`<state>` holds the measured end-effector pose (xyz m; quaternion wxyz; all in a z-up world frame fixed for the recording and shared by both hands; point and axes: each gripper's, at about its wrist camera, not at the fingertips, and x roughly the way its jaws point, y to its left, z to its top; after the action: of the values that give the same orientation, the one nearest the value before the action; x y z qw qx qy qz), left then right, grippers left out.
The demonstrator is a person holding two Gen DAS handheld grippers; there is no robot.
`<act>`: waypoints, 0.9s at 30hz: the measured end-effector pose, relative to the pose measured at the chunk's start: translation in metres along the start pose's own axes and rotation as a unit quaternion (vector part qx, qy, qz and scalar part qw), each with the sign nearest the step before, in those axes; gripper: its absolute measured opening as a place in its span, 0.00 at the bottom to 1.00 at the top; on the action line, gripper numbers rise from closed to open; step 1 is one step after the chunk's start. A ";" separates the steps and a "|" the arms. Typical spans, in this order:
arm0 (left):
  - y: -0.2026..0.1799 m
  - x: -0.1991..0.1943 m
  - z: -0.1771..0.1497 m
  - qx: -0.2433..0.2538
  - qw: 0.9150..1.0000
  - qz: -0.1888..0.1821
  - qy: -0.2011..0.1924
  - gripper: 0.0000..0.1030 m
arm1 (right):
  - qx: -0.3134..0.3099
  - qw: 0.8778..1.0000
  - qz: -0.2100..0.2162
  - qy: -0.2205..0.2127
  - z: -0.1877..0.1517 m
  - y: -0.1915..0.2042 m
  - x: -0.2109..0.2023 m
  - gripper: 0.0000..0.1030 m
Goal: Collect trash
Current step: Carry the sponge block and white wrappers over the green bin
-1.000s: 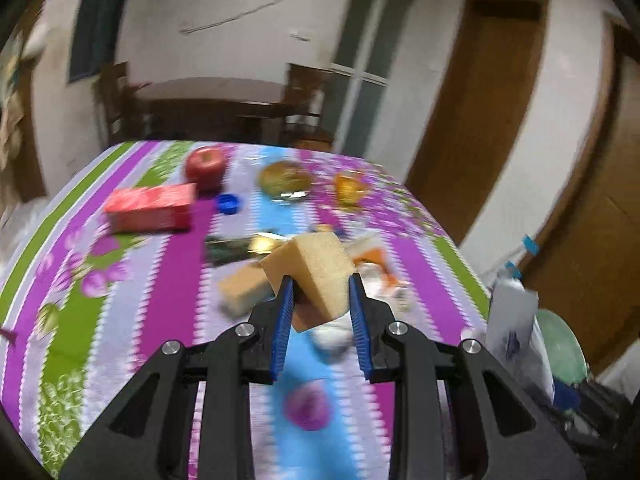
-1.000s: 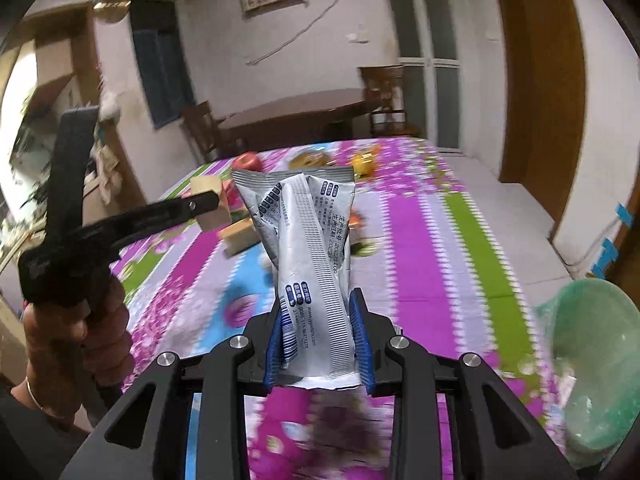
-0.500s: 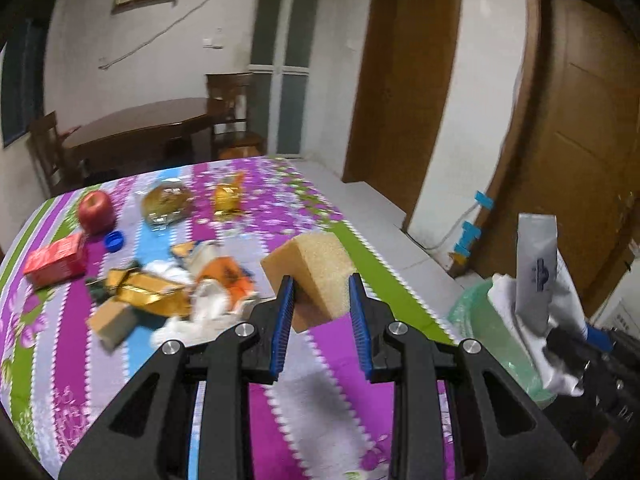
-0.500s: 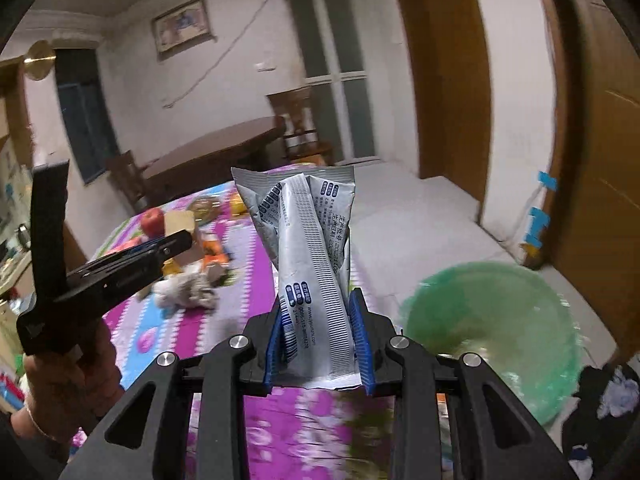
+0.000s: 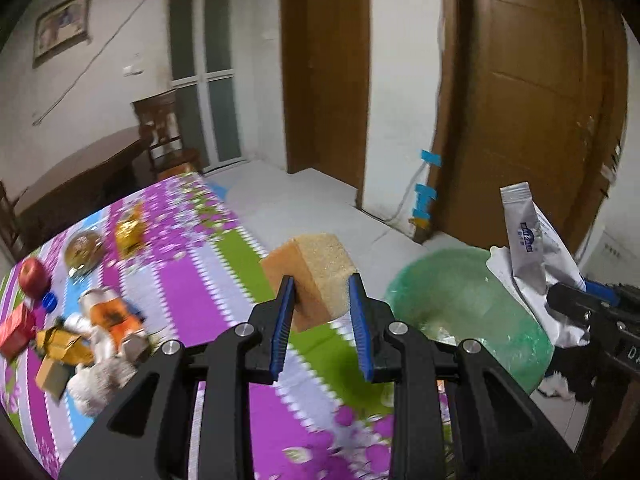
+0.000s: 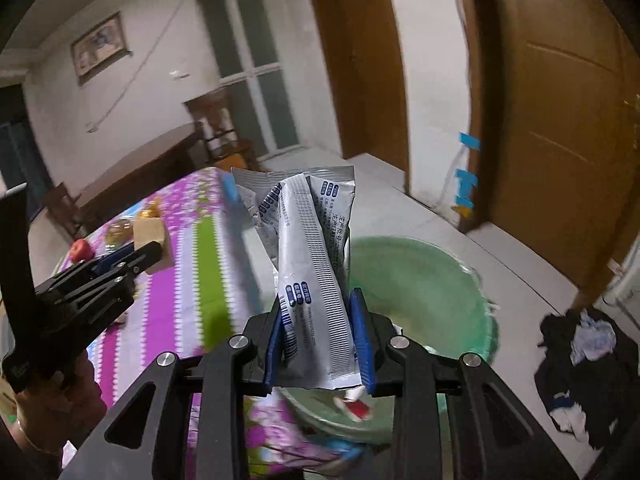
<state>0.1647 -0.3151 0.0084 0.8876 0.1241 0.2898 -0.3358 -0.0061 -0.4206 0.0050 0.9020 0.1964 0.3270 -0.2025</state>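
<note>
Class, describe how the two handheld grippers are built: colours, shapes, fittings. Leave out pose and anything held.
Both the left gripper and right gripper look alike: matte black angular frames with triangular cut-outs, round silver bolts at the joints, and jaws lined with ribbed blue pads. No cables show.

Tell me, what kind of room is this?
Probably a home's dining room: a table with a flowery tablecloth, a wooden dining table with a chair, wooden doors and a framed picture.

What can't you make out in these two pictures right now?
- Trash pile on the tablecloth, left wrist view: motion blur smears it into shapes.
- Green bin, right wrist view: the silver wrapper and jaws hide its bottom.
- Dark heap on the floor: too dim to identify.
</note>
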 end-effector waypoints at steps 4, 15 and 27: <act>-0.024 0.018 0.003 0.022 1.000 -0.015 0.016 0.26 | 0.020 1.000 -0.019 0.008 0.001 -0.024 0.008 0.31; -0.078 0.057 0.010 0.076 0.995 -0.045 0.054 0.26 | 0.035 0.997 -0.059 0.035 0.005 -0.075 0.028 0.31; -0.105 0.097 0.005 0.105 0.986 -0.076 0.108 0.26 | 0.039 0.994 -0.084 0.065 0.009 -0.096 0.055 0.31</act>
<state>0.1551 -0.4461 -0.0482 0.8052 0.2301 0.3555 -0.4152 -0.0097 -0.5186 -0.0468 0.8500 0.2162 0.3922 -0.2772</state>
